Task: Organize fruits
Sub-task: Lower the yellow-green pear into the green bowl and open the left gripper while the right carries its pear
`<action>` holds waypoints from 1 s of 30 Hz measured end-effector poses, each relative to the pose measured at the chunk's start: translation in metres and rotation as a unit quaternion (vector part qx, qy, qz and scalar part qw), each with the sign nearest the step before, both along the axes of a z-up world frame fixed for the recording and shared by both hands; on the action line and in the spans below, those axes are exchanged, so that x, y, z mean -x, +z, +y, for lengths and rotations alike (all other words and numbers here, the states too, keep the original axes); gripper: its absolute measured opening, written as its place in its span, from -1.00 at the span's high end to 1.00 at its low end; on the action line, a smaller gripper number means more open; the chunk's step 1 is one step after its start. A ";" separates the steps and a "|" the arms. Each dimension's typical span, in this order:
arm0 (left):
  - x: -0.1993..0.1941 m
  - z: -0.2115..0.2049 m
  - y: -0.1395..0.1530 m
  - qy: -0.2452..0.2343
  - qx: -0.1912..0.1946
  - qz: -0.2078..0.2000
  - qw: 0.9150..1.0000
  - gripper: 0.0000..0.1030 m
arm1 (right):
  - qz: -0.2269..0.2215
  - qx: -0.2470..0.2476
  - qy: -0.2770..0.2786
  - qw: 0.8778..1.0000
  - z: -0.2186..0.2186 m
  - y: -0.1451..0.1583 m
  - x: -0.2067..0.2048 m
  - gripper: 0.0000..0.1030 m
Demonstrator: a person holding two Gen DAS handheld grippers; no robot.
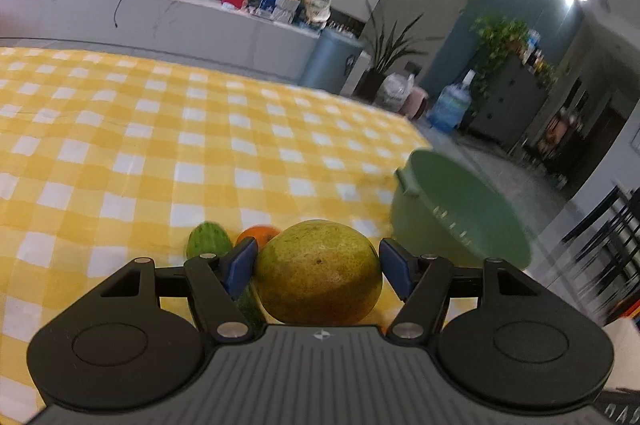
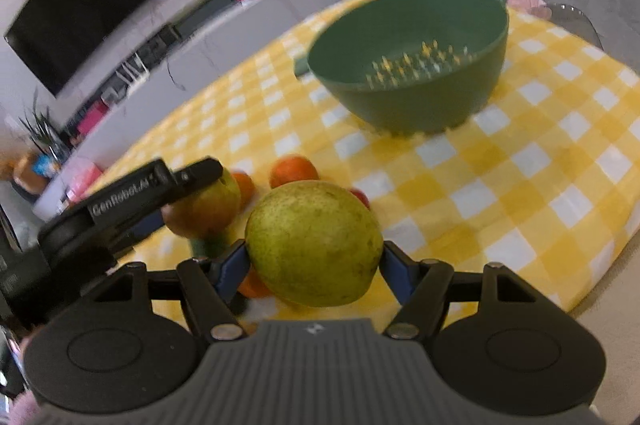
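The left tool [image 1: 318,263] is pinching a big yellow-green fruit [image 1: 318,273]. The right tool [image 2: 314,261] is pinching a green pear [image 2: 314,243]. The green bowl [image 2: 408,65] is sitting at one o'clock on the tabletop [image 2: 540,165]. A round fruit could be slipping out and rolling off the edge. The oranges [image 2: 293,170] behind are half hidden and blurry.

Two large yellow-green fruits [image 2: 314,243] [image 2: 208,203], three oranges [image 2: 293,171], one green colander bowl [image 2: 408,65], one striped green fruit [image 1: 209,244].
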State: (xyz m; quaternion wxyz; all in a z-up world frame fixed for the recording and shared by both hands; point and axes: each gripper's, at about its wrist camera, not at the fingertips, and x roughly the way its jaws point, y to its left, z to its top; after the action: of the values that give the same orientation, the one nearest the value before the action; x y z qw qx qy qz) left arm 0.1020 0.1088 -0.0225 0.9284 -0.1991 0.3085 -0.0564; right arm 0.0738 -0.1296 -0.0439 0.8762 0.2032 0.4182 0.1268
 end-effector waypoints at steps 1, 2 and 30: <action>0.002 0.000 0.005 -0.002 0.001 -0.009 1.000 -0.49 | -0.022 -0.005 -0.001 1.000 -0.002 0.012 0.004 -0.31; 0.002 -0.001 0.008 -0.003 0.000 -0.014 1.000 -0.49 | -0.022 -0.005 -0.001 1.000 -0.002 0.012 0.004 -0.31; -0.149 -0.130 0.007 -0.145 0.076 0.065 0.984 -0.49 | -0.091 -0.088 -0.079 0.989 -0.140 0.034 -0.104 -0.32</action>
State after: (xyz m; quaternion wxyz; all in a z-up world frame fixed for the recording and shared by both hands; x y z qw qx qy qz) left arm 0.2506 -0.0211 -0.0151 0.8704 -0.2258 0.3887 -0.2007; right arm 0.1778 -0.2691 -0.0094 0.8965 0.2998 0.3065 0.1115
